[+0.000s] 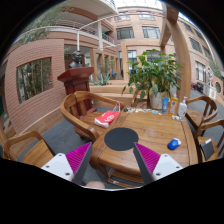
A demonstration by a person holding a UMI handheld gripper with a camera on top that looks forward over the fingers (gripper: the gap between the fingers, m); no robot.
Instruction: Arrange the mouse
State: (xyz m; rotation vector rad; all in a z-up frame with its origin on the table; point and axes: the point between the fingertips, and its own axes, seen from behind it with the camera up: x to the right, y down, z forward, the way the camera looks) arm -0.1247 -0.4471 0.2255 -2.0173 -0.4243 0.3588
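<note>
Outdoors: tongs [110, 158] released, empty, above near edge of round wooden tabletop [150, 126]. Small blue mouse [173, 144] beyond right finger, well right of round black mouse pad [121, 138]. Red booklet [106, 118] behind pad.

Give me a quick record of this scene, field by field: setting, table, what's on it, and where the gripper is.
setting: outdoor courtyard with brick buildings
table: round wooden table, wooden chairs around it
mouse pad: round dark mouse pad, just ahead of the fingers
mouse: blue mouse, on the table apart from the pad
other items: red item at the table's edge, potted plant and bottles at the far side
gripper: gripper open, holding nothing, short of the table
</note>
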